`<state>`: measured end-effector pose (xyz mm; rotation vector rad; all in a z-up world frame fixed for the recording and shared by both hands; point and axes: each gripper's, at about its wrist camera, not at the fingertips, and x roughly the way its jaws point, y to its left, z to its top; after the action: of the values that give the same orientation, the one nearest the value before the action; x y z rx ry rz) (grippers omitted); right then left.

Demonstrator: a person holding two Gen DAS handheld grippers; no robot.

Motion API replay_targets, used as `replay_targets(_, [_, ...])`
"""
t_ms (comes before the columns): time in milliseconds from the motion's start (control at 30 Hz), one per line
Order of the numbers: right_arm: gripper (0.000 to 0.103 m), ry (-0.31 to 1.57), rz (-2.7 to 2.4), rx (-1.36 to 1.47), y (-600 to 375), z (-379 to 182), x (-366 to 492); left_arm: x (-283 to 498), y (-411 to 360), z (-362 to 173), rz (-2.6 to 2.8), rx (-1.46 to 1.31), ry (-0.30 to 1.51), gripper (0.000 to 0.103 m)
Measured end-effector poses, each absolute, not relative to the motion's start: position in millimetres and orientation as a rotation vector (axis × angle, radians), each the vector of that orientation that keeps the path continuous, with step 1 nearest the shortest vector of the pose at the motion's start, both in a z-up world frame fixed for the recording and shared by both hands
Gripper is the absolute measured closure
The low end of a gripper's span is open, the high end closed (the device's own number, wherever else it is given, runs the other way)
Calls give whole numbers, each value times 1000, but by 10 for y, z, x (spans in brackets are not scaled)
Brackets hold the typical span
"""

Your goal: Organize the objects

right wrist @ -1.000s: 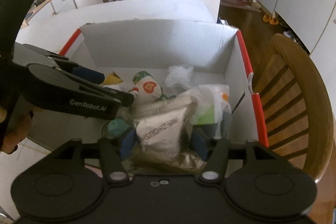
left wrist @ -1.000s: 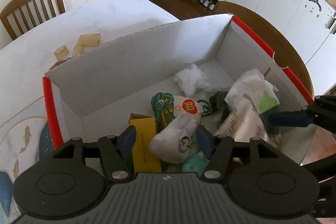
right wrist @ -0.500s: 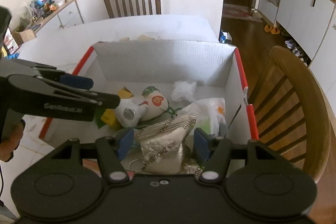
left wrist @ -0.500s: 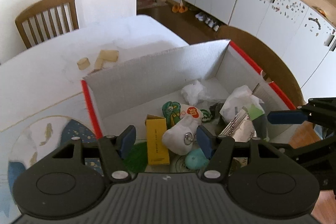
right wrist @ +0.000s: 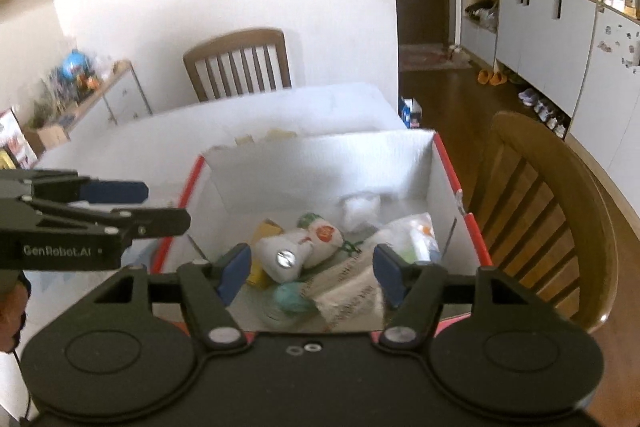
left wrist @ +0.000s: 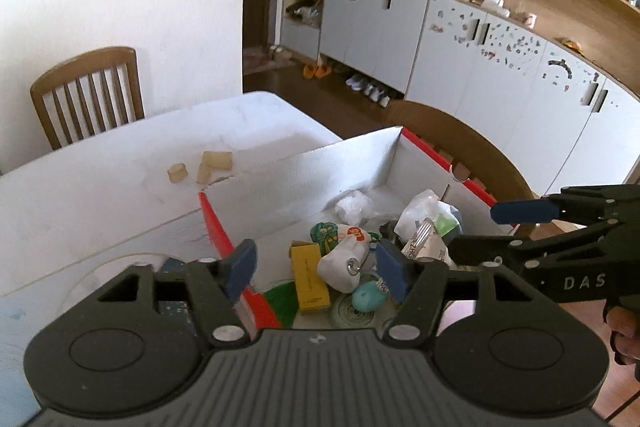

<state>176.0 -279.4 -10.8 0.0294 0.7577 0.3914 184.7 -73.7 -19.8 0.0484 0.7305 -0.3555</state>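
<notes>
Inside, a white cardboard box (left wrist: 304,183) with red outer edges, standing on the white table (left wrist: 100,195) and holding a loose jumble. Along its left side, a yellow carton (left wrist: 309,281) lying flat, a scrap of green film (left wrist: 280,301) just beside it toward the near corner. Against the carton, a white stuffed pouch (left wrist: 342,265) with a metal snap facing up and an orange round label at its far end, touching a green patterned packet (left wrist: 323,233). Below the pouch, a teal egg-shaped thing (left wrist: 368,298) resting on a round clear lid (left wrist: 352,315). At the far wall, crumpled white plastic (left wrist: 352,207), apart from the rest. On the right side, a clear bag (left wrist: 430,223) with green and white contents, leaning over a silvery printed sachet (right wrist: 352,301). Outside the box, on the table past its far wall, three pale yellow tape pieces (left wrist: 204,167).

Above the near left corner of the box, left gripper (left wrist: 316,269), jaws just been opening, blue pads spread with nothing pinched, one pad over the red edge, the other over the contents. Above the near right part, right gripper (right wrist: 310,271), jaws likewise just been opening, released, the pouch and sachet seen below between its pads but not touched. Beside the box on the right, a wooden chair (right wrist: 544,211); another chair (left wrist: 86,95) at the table's far end
</notes>
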Motion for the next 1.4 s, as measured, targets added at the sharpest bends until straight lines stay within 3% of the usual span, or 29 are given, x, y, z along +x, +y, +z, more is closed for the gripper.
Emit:
replay_targets(333, [15,661,351,82,-2565,73,1361,1549,-314,-40,-364,-7,669,16])
replay_targets(433, [10,643,337,101,-2514,92,1269,1476,-197,-18,-370,-27,654,0])
replay_targets(667, [1,614,302,141,-2419,87,1082,1346,15,-11,-374,-53,627,0])
replay_targets(1400, [1,549,212,188,-2262,73,672,1058,215,23,-423,-10,571,0])
